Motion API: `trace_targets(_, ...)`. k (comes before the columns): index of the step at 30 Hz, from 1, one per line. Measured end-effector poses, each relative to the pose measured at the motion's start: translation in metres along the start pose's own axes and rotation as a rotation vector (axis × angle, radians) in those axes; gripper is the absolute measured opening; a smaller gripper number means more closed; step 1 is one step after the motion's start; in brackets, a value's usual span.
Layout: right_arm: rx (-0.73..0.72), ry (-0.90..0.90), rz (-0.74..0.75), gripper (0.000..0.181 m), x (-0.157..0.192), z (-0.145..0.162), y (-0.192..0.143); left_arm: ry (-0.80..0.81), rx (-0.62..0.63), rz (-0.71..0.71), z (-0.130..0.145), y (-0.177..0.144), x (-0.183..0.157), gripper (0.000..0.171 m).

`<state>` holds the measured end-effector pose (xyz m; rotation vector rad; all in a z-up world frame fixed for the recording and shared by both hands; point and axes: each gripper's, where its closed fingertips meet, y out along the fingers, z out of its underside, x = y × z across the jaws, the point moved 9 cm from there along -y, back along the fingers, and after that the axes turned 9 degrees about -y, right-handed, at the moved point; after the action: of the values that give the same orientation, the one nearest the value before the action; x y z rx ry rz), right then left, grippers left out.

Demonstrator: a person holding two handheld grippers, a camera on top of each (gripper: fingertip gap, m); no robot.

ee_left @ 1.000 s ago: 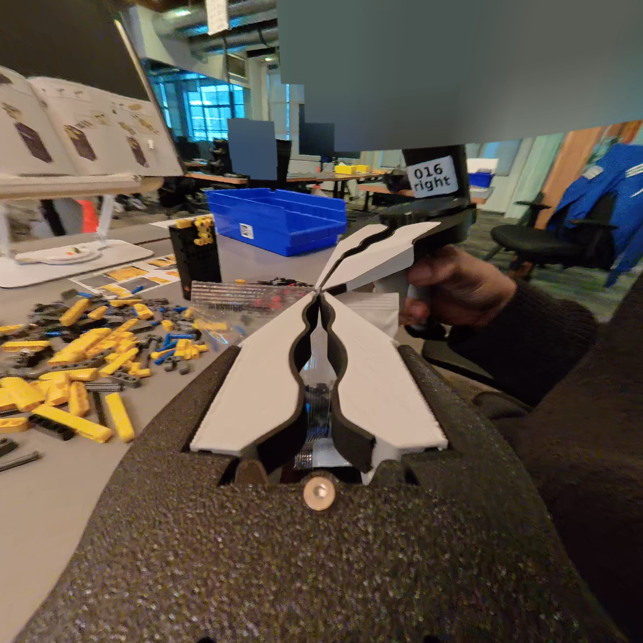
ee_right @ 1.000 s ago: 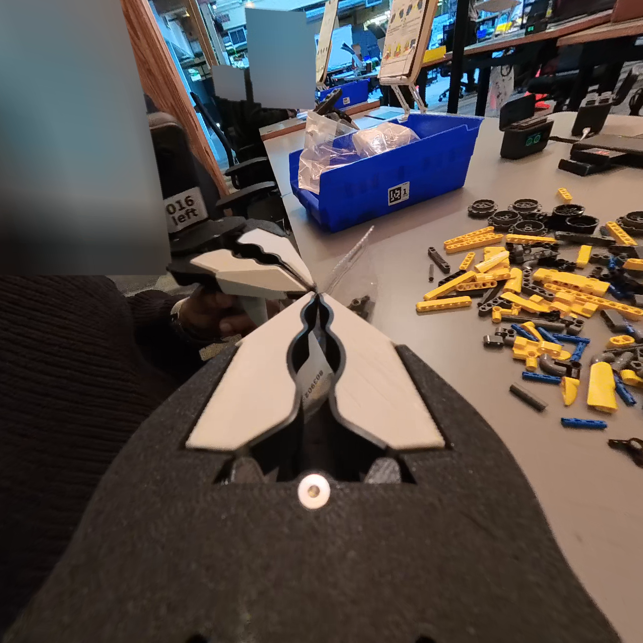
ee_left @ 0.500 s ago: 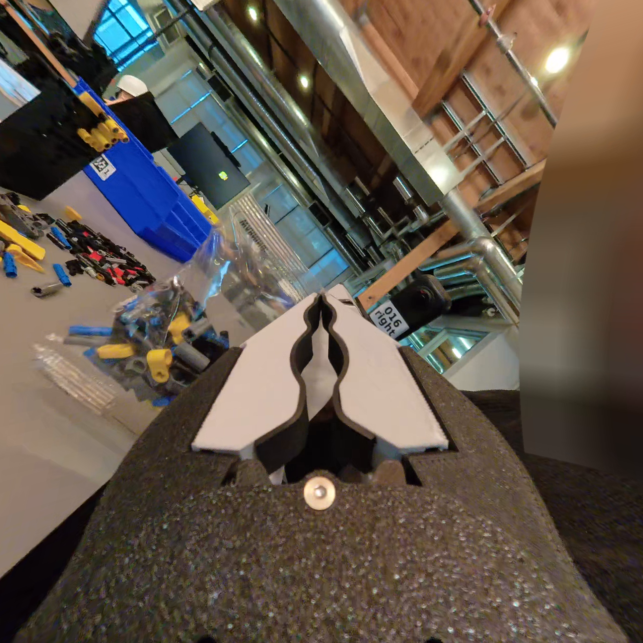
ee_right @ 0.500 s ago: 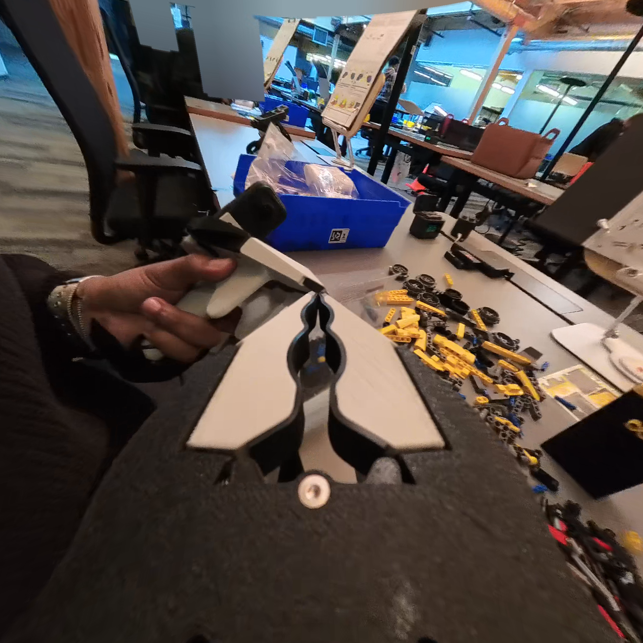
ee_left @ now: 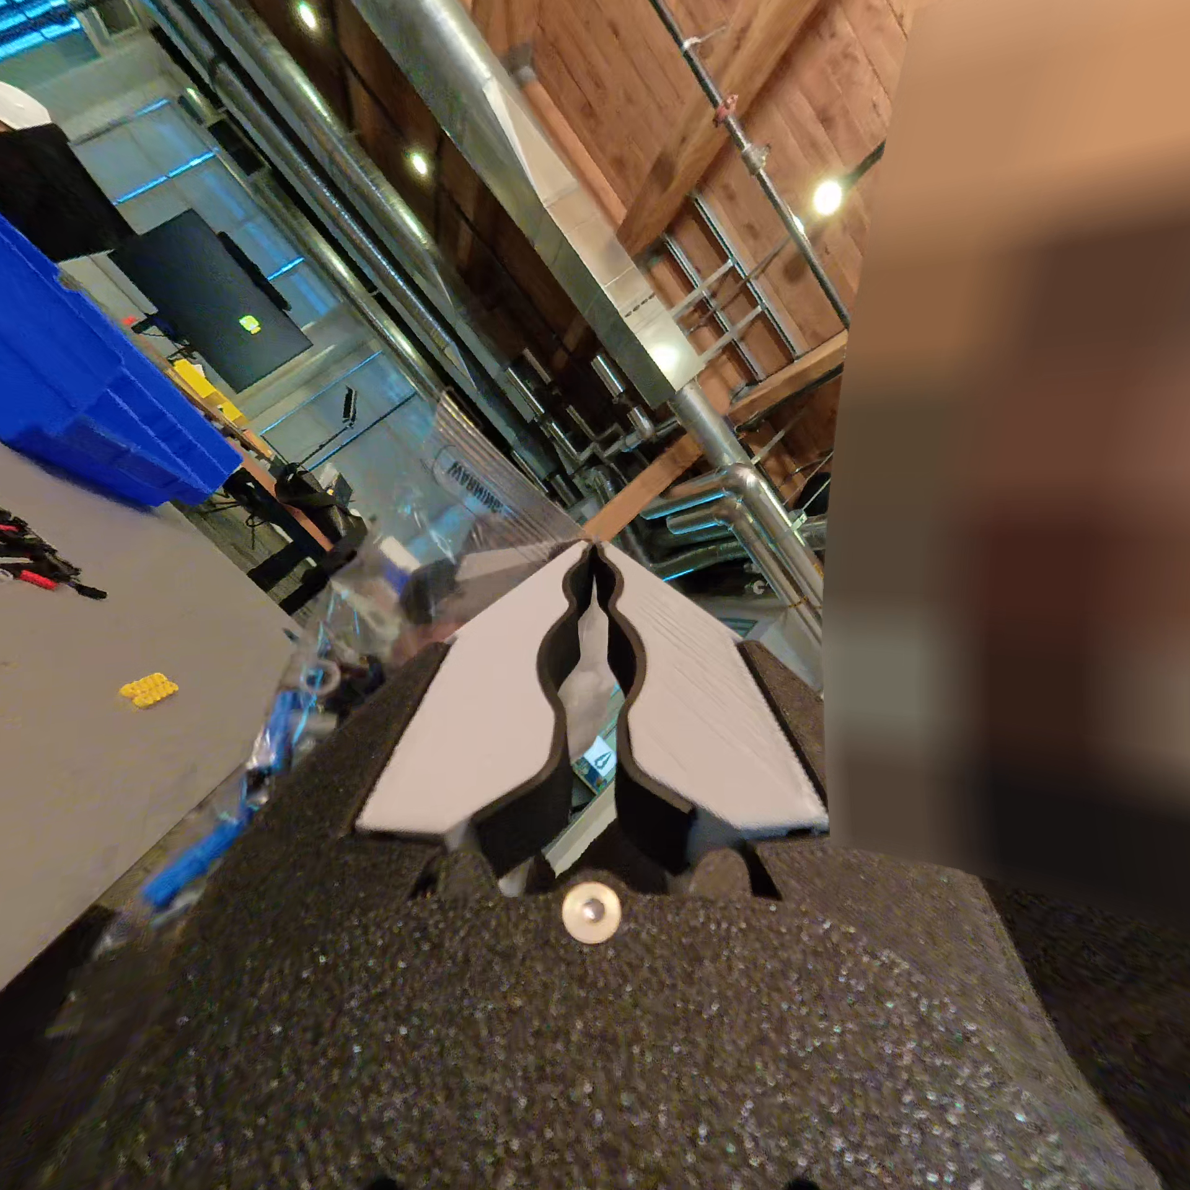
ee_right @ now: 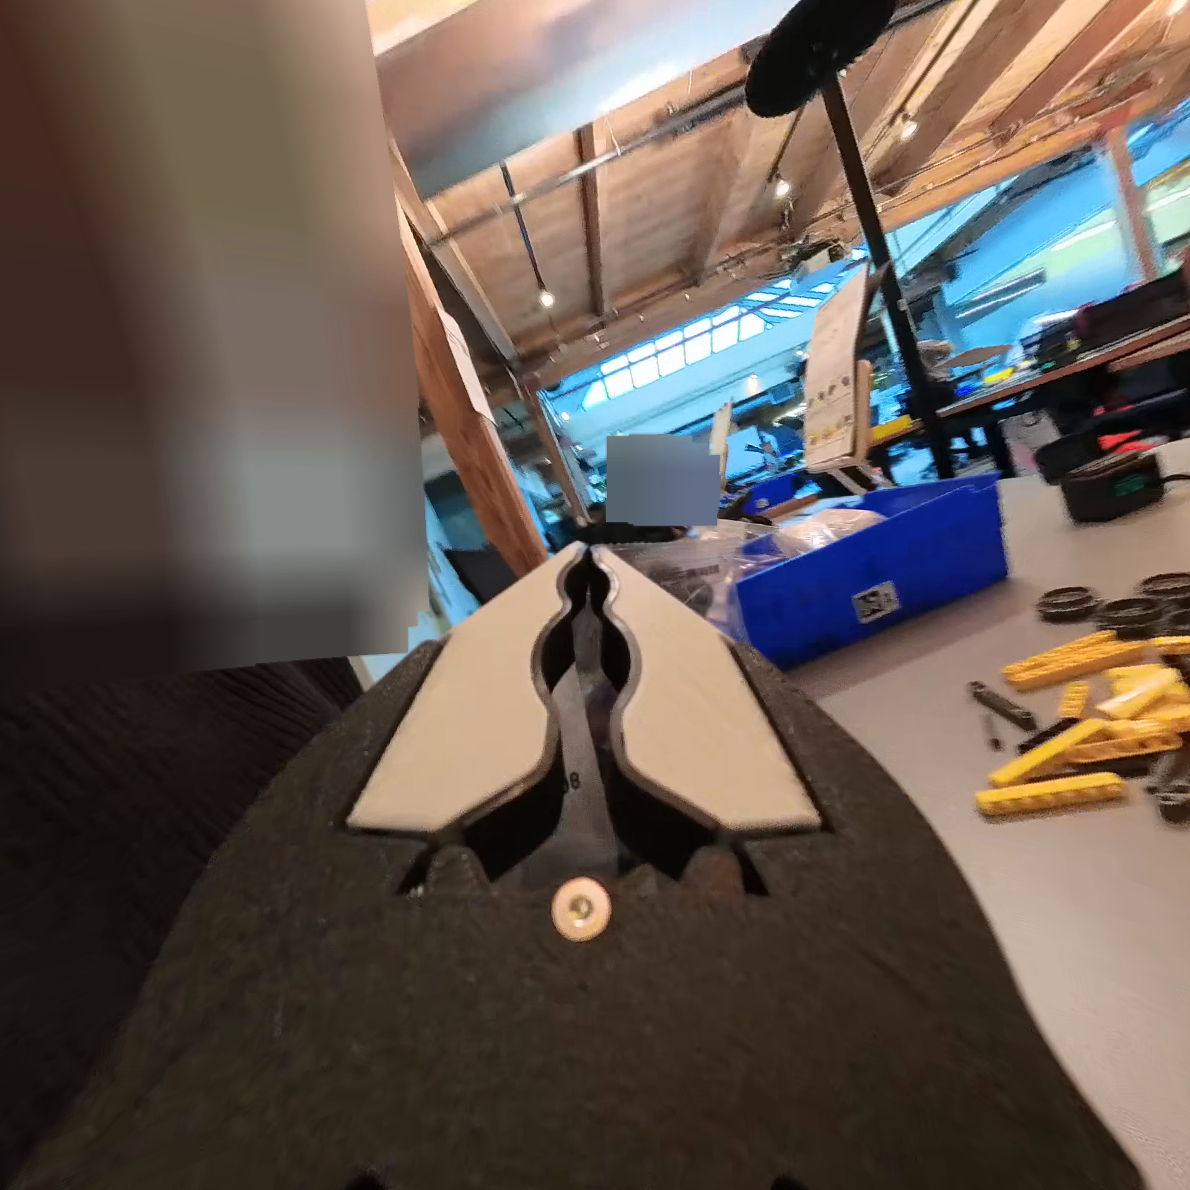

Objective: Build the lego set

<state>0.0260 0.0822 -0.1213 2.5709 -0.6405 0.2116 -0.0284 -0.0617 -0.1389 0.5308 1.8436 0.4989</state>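
Note:
My left gripper (ee_left: 592, 547) is shut on the edge of a clear plastic bag (ee_left: 451, 515). The bag stretches out to the left of the tips, and its blue, black and grey pieces (ee_left: 290, 708) hang at the edge of the grey table (ee_left: 96, 773). My right gripper (ee_right: 587, 550) is also shut, with a strip of clear bag film (ee_right: 579, 708) pinched between its fingers. More film (ee_right: 689, 570) shows just right of its tips. Both views are tilted up toward the ceiling. Neither gripper shows in the other's view.
A blue bin (ee_right: 869, 579) holding bags stands on the table (ee_right: 966, 901); it also shows in the left wrist view (ee_left: 96, 399). Yellow beams (ee_right: 1095, 708), black wheels (ee_right: 1127, 605) and a black device (ee_right: 1114, 496) lie at the right. A small yellow piece (ee_left: 148, 689) lies alone. My left and right fingertips are right by each other.
Both grippers have swung upward while staying shut on the bag. The other gripper and the hand holding it have dropped out of each view. The bag's pieces have slid down toward the table edge.

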Motion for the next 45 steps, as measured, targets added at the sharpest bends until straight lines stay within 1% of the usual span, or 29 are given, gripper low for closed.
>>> trace_targets(4,-0.069,0.151,-0.030,0.000,-0.005,0.004,0.001,0.033,-0.006,-0.010,0.000,0.000,-0.003,0.000)
trace_targets(6,-0.087,0.215,-0.014,0.000,-0.010,0.009,-0.001,0.083,-0.011,-0.062,0.000,-0.001,-0.001,0.000)
trace_targets(8,-0.084,0.255,0.015,0.000,-0.017,0.014,-0.004,0.221,-0.006,-0.168,0.001,-0.002,-0.003,0.000)
trace_targets(11,-0.040,0.228,0.070,0.000,-0.022,0.017,-0.006,0.521,0.040,-0.366,0.003,-0.001,-0.010,0.000)
trace_targets(14,0.002,0.215,0.115,0.000,-0.026,0.018,-0.008,0.742,0.075,-0.499,0.006,0.002,-0.011,0.000)
trace_targets(16,-0.010,0.247,0.120,0.000,-0.029,0.021,-0.009,0.799,0.078,-0.521,0.007,0.002,-0.009,0.000)
trace_targets(19,-0.059,0.359,0.099,0.000,-0.035,0.028,-0.011,0.907,0.088,-0.543,0.008,0.002,-0.004,0.000)
trace_targets(21,-0.079,0.413,0.081,0.000,-0.038,0.032,-0.011,1.040,0.117,-0.575,0.013,0.003,-0.005,0.000)
trace_targets(23,-0.068,0.425,0.085,0.000,-0.040,0.034,-0.011,1.167,0.166,-0.638,0.016,0.005,-0.004,0.000)
trace_targets(24,-0.055,0.427,0.084,0.000,-0.041,0.033,-0.012,1.188,0.175,-0.648,0.016,0.005,-0.004,0.000)
trace_targets(25,-0.046,0.419,0.094,0.000,-0.043,0.033,-0.012,1.168,0.170,-0.646,0.013,0.004,-0.003,0.000)
trace_targets(28,-0.014,0.387,0.116,0.000,-0.044,0.029,-0.013,0.979,0.092,-0.620,0.001,-0.003,0.003,0.000)
trace_targets(29,-0.025,0.382,0.122,0.000,-0.045,0.026,-0.015,0.937,0.064,-0.623,-0.002,-0.007,0.005,0.000)
trace_targets(31,-0.043,0.356,0.159,0.000,-0.047,0.019,-0.022,0.907,0.044,-0.638,-0.008,-0.012,0.008,0.000)
trace_targets(33,-0.029,0.302,0.202,0.001,-0.048,0.014,-0.027,0.909,0.035,-0.649,-0.010,-0.015,0.008,0.000)
trace_targets(36,0.027,0.228,0.224,0.012,-0.043,0.010,-0.021,0.910,0.038,-0.652,-0.009,-0.014,0.011,0.000)
trace_targets(39,0.178,0.127,0.265,0.029,-0.038,0.017,-0.010,0.926,0.056,-0.657,-0.006,-0.010,0.014,0.000)
trace_targets(40,0.226,0.099,0.279,0.031,-0.037,0.020,-0.008,0.939,0.061,-0.662,-0.005,-0.010,0.014,0.000)
trace_targets(41,0.259,0.084,0.287,0.031,-0.037,0.023,-0.007,0.957,0.069,-0.669,-0.004,-0.009,0.014,0.000)
trace_targets(43,0.270,0.099,0.277,0.031,-0.038,0.025,-0.006,1.002,0.085,-0.681,-0.001,-0.008,0.013,0.000)
trace_targets(45,0.257,0.149,0.268,0.022,-0.041,0.026,-0.010,1.034,0.106,-0.679,0.001,-0.006,0.013,0.000)
